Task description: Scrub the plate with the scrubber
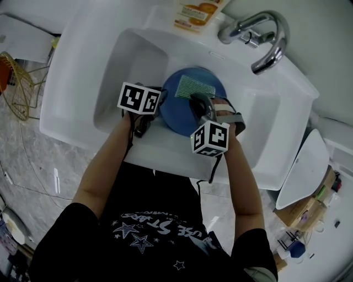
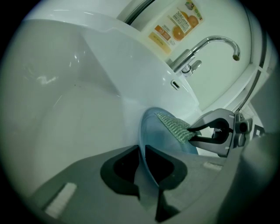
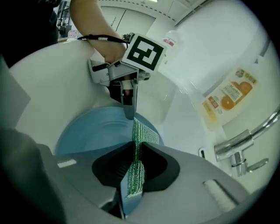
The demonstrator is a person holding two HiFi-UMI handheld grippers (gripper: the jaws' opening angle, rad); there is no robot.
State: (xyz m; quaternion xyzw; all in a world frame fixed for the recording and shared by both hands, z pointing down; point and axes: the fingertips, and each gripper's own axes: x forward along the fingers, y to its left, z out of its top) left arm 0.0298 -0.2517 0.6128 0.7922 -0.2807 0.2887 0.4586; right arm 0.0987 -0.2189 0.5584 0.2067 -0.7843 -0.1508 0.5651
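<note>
A blue plate stands tilted inside the white sink. My left gripper is shut on the plate's left rim; in the left gripper view the rim runs edge-on between the jaws. A green mesh scrubber lies against the plate's face. My right gripper is shut on the scrubber, and the right gripper view shows the scrubber pinched upright between the jaws above the plate. The left gripper holds the plate's far edge there.
A chrome tap stands at the back right of the sink, with an orange-labelled pouch behind the basin. A gold wire rack sits to the left and a white tray to the right.
</note>
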